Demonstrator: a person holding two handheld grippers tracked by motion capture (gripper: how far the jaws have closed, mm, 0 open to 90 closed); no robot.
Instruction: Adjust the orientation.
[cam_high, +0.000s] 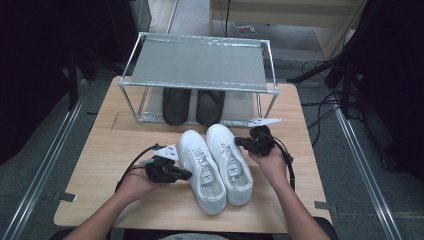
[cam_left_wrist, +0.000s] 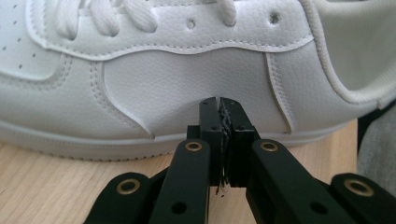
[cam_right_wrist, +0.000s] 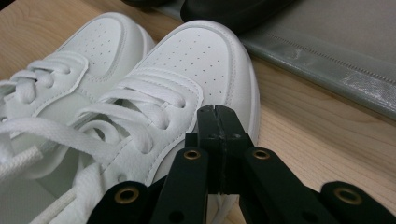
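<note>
A pair of white sneakers sits at the middle of the wooden table, toes aimed at the metal shoe rack behind them, the two shoes side by side and touching along their inner edges. You have them bracketed. Your left gripper comes in from the left with its jaws pressed together on nothing, tips right at the outer side panel of the left sneaker, low and just above the sole. Whether the tips actually touch the leather cannot be told from the left gripper view. Your right gripper mirrors it on the other flank, jaws likewise closed and empty, resting against or just beside the right sneaker near the laces and toe box.

With closed tips set on both outer sides, the arrangement reads as a squeeze-and-push: the shoes look set to be kept together as a pair and slid forward rather than lifted one at a time.

Beyond them, the rack's lower shelf already carries a pair of black shoes at its left and middle, toes outward, while its top shelf is bare. That likely makes the rack the sneakers' destination.
</note>
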